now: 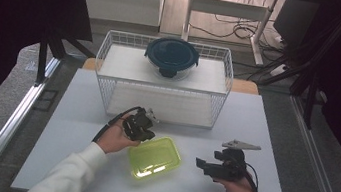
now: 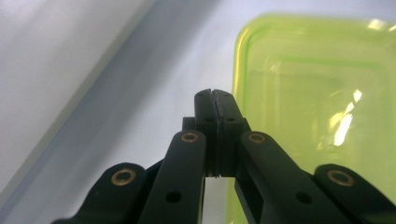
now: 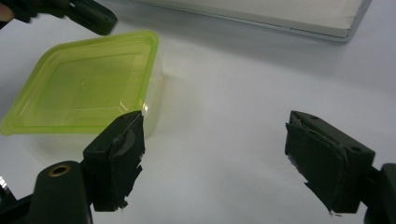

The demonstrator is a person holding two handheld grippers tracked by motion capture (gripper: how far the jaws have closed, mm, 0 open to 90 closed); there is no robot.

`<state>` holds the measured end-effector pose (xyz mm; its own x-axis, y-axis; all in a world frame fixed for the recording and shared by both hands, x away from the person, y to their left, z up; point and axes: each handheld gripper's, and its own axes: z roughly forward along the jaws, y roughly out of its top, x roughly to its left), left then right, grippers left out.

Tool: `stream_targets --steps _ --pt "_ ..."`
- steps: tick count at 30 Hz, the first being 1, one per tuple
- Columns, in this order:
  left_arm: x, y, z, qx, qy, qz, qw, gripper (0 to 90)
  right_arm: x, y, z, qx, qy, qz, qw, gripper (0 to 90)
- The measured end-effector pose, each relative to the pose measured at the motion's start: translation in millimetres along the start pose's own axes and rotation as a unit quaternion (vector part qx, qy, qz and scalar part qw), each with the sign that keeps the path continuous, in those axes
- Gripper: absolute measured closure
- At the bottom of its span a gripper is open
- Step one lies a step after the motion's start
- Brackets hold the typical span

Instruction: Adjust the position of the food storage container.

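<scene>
green container (image 1: 155, 157) | between grippers | left gripper (image 2: 215, 100) jaws pressed together, beside rim | right gripper (image 3: 212, 161) jaws spread

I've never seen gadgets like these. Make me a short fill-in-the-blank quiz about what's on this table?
1. The square translucent plastic container on the table is coloured ____.
2. The round dark-lidded glass bowl sits on top of the white wire ____.
3. The left tool has its jaws ____.
4. The right tool has its jaws ____.

Missing words: yellow-green; rack; shut; open
</scene>
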<state>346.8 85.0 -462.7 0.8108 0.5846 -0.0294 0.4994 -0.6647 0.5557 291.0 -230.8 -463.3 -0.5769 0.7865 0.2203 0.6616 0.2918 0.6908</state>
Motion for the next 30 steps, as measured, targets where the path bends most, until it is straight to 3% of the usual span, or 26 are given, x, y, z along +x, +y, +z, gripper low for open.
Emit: stream_targets --steps 4,8,11,16,23,30 --pt "-17.6 -7.2 -25.1 -0.027 -0.027 -0.004 0.9993 89.9 -0.5 -0.3 0.0 0.001 -0.001 0.001 1.0 19.3" --pt "-41.8 -18.9 -39.0 -0.029 -0.057 -0.008 0.9979 89.9 -0.8 -0.5 0.4 0.002 -0.002 0.001 1.0 19.3" --pt "-57.7 -32.5 -37.8 -0.017 -0.082 -0.022 0.9963 89.9 0.2 -0.7 1.6 0.005 -0.005 0.003 1.0 19.3" --pt "-79.8 -51.3 -29.7 0.001 -0.112 -0.014 0.9936 89.8 0.0 -1.4 3.0 0.009 -0.008 0.003 0.9999 19.3" --pt "-102.4 -61.8 -20.0 0.016 -0.115 0.002 0.9932 89.9 -0.8 -2.3 4.4 0.015 -0.012 0.008 0.9998 19.3" --pt "-108.7 -65.8 -3.7 0.046 -0.094 0.016 0.9944 89.8 -2.3 -2.7 3.9 0.013 -0.014 0.01 0.9998 19.3"
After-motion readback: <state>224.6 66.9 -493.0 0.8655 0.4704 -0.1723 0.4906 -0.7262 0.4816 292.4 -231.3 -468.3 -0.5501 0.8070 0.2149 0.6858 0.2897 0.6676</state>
